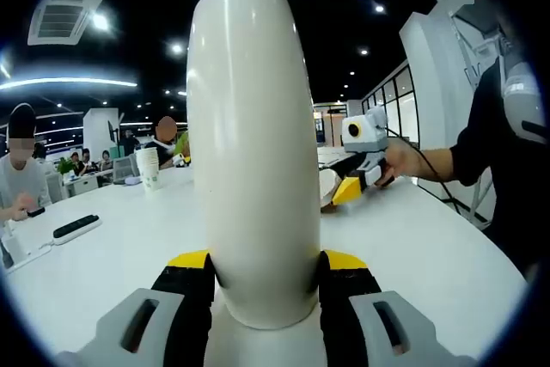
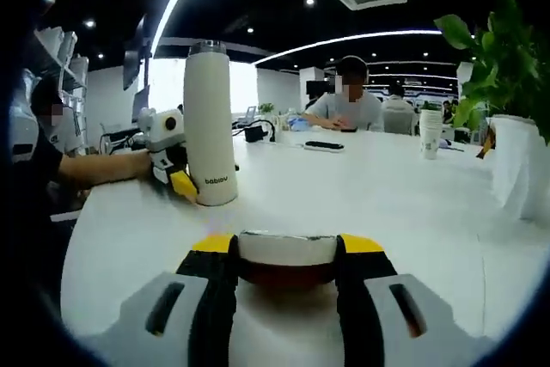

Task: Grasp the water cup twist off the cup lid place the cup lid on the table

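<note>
Right now I have the left gripper pinching the base of the cream water cup, which stands upright on the white desk, and its jaws press against both sides of the body. In the right gripper view the same cup stands well off to the left with the left gripper at its foot, and its top looks open, though I cannot be sure at that size. The right gripper is closed on the cup lid, a round white piece with a dark underside, held low over the desk; I cannot tell if it touches the surface. My worry is the release: if I spread the jaws while the lid is tilted or above the desk, it could drop on its edge and roll towards the rim. On the other side, the grip sits low on a tall, smooth cup, so any sideways nudge of my left hand could tip it. A stack of paper cups and a remote control lie far enough away not to matter.
</note>
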